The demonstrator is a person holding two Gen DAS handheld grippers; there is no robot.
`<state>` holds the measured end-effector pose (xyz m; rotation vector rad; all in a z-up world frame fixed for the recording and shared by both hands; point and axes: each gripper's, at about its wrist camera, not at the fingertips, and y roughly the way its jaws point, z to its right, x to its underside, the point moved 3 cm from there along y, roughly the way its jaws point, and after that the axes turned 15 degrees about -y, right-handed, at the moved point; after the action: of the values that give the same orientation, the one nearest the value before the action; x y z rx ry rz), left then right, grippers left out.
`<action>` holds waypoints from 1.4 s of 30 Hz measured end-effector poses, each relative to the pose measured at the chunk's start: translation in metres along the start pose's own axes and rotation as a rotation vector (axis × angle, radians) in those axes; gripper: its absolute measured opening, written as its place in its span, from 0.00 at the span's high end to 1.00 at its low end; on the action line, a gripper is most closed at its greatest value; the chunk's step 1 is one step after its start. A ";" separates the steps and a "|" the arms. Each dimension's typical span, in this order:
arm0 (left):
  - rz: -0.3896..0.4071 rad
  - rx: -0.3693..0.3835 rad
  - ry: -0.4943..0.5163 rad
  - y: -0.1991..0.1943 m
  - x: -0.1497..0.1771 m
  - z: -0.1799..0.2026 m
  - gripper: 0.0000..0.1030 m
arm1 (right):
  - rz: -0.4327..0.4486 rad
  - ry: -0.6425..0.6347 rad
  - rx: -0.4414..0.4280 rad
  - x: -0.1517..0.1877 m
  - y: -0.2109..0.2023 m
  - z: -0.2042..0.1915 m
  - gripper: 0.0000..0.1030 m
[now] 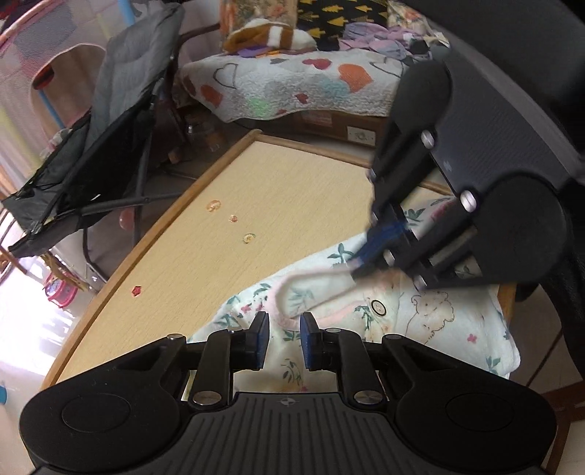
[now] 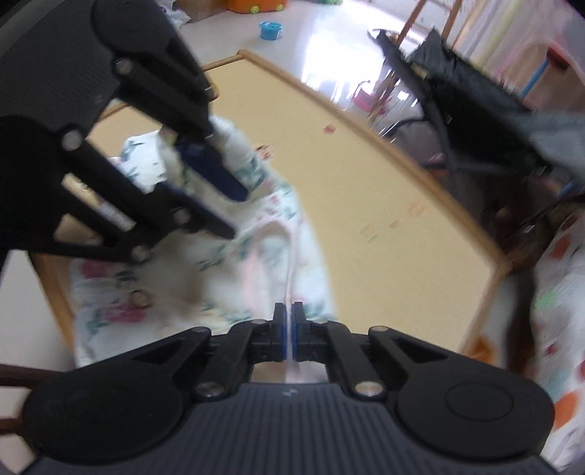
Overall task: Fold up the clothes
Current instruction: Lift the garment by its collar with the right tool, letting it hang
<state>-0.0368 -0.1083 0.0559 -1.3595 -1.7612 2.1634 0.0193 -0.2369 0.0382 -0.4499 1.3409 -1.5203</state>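
A white baby garment (image 1: 420,321) with a floral and bear print and pink trim lies on the near right part of the wooden table (image 1: 256,204). My left gripper (image 1: 284,339) is open, its jaws on either side of the pink-trimmed edge, which lies between them. My right gripper (image 1: 362,259) is shut on a strip of the garment's pink-edged cloth and lifts it. In the right wrist view the garment (image 2: 234,270) is blurred; the right gripper (image 2: 289,332) pinches a thin fold of it, and the left gripper (image 2: 215,175) hovers over the cloth.
A black folding chair (image 1: 95,153) stands left of the table. A bed with a heart-print quilt (image 1: 292,87) and piled clothes lies behind it. Small stickers (image 1: 234,219) dot the table top. A blue tub (image 2: 270,29) sits on the floor.
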 end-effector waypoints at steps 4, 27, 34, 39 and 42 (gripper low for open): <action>0.028 -0.018 -0.048 -0.010 0.005 -0.005 0.75 | -0.008 -0.089 0.080 -0.012 -0.010 0.012 0.98; 0.094 -0.117 -0.370 -0.063 0.054 -0.067 0.74 | 0.058 -0.308 0.274 -0.099 0.006 0.067 0.98; 0.095 -0.122 -0.392 -0.066 0.066 -0.069 0.74 | 0.056 -0.270 0.259 -0.120 0.035 0.081 0.98; 0.096 -0.121 -0.445 -0.063 0.071 -0.070 0.74 | 0.032 -0.211 0.234 -0.129 0.063 0.089 0.97; 0.095 -0.094 -0.471 -0.062 0.074 -0.066 0.74 | 0.003 -0.163 0.187 -0.127 0.081 0.092 0.97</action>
<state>-0.0701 0.0040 0.0644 -1.0225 -1.9992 2.6539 0.1806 -0.1658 0.0365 -0.4426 1.0625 -1.5551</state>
